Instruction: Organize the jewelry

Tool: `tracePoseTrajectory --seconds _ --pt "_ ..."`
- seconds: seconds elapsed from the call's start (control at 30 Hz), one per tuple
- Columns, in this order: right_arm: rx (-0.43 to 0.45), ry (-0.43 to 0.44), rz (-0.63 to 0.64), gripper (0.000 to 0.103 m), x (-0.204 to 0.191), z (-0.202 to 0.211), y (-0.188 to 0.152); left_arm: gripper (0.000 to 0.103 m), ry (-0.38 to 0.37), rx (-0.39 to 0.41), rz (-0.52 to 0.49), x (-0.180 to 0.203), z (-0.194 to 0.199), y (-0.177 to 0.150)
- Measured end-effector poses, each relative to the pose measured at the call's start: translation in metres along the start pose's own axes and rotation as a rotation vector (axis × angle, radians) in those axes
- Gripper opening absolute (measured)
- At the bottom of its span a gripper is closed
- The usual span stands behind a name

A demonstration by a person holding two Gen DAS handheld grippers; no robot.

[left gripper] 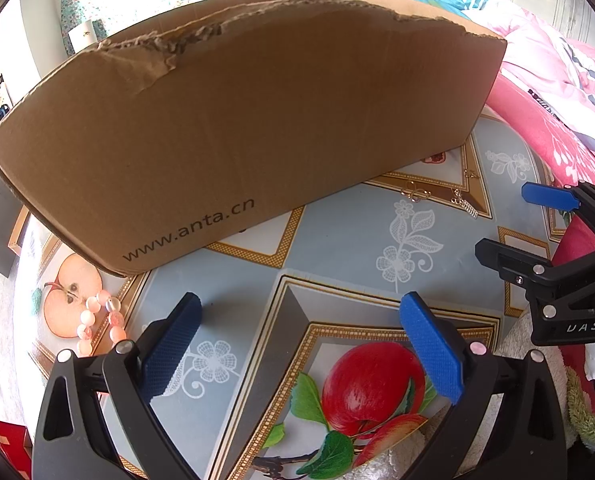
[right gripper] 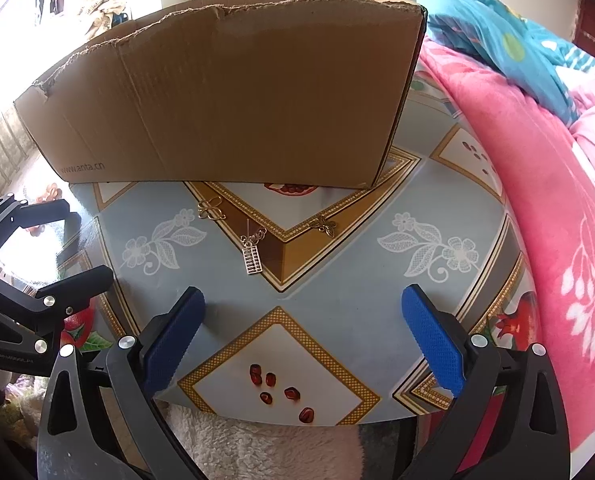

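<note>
Three small charms lie on the patterned tablecloth [right gripper: 337, 280] in front of a cardboard box [right gripper: 237, 100]: a gold knot charm [right gripper: 211, 210], a silver abacus charm [right gripper: 251, 256] and a bronze butterfly charm [right gripper: 323, 226]. My right gripper [right gripper: 303, 308] hovers open just short of them, with nothing between its blue pads. A pink bead bracelet [left gripper: 97, 320] lies to the left of my left gripper [left gripper: 301, 320], which is open and empty too. From the left wrist, the gold charm [left gripper: 415, 194] and silver charm [left gripper: 465, 204] show far right, near the right gripper [left gripper: 517, 220].
The torn-edged cardboard box [left gripper: 237, 120] fills the back of the table. A pink flowered blanket [right gripper: 537, 200] rises along the right side. White fluffy cloth [right gripper: 257, 440] lies under the table's near edge. The left gripper [right gripper: 85, 240] sits at the left of the right wrist view.
</note>
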State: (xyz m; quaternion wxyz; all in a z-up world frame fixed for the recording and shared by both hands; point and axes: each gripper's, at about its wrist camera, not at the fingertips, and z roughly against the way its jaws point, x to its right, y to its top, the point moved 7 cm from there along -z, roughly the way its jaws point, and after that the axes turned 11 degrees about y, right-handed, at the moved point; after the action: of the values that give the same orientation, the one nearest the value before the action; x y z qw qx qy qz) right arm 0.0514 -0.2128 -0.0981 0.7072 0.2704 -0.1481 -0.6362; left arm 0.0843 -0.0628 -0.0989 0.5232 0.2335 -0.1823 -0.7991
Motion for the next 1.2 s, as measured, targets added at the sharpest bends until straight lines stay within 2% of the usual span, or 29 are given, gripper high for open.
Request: tracePoseTrajectory --seconds 0.3,0.6,0.83,1.03,1.13,1.2 --pt "0.013 0.021 0.003 0.095 -0.001 0.006 -0.006 0.097 0.000 0.003 0.002 0.001 0.001 0.001" --pt "0.101 0.072 -0.014 0.094 -0.007 0.025 0.000 0.097 -0.001 0.007 0.002 -0.001 0.001 0.000" --pt "0.131 0.106 -0.016 0.081 -0.013 0.030 0.004 0.097 0.001 0.009 0.002 -0.002 0.001 0.000" --pt "0.160 0.126 -0.032 0.077 -0.007 0.034 0.009 0.098 -0.001 0.011 -0.002 -0.001 0.002 0.000" --pt "0.165 0.132 -0.040 0.077 -0.003 0.034 0.011 0.091 0.002 0.075 0.005 -0.001 0.012 0.004" --pt "0.171 0.135 -0.043 0.077 -0.001 0.034 0.012 0.087 -0.029 0.132 -0.002 0.003 0.023 0.010"
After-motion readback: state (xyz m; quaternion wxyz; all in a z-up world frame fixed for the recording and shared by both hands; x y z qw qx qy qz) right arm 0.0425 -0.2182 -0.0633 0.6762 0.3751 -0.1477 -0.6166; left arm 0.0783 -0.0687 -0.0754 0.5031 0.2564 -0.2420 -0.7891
